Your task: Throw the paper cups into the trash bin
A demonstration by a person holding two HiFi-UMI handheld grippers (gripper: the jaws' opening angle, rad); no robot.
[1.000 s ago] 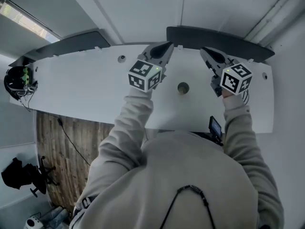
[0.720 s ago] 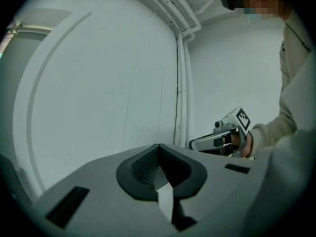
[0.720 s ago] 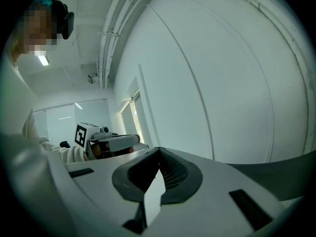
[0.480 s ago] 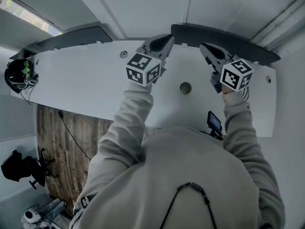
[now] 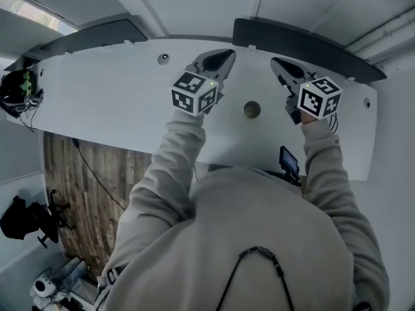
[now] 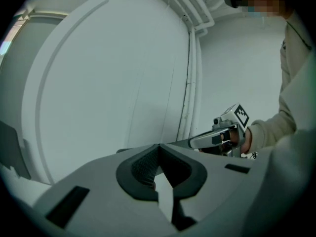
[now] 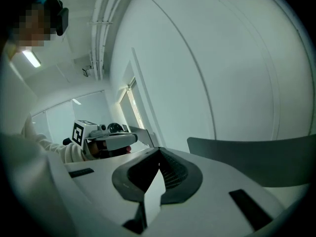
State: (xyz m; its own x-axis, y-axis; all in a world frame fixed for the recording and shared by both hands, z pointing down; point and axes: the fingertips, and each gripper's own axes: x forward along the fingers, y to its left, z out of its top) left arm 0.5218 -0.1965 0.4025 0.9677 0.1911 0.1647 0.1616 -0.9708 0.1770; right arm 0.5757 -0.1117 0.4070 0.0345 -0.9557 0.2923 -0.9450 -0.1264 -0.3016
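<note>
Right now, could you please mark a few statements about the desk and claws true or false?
1. The left claw and the right claw are both shut with nothing between them. True.
2. A paper cup stands on the desk between the claws. False: only a round cable hole shows there; no cup is in view.
3. The desk top is dark wood. False: it is white; the floor is the wood.
4. A small black device shows by the desk's near edge, beside the right sleeve. True.

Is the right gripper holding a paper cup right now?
No, the right gripper has its fingers shut together with nothing between them.
</note>
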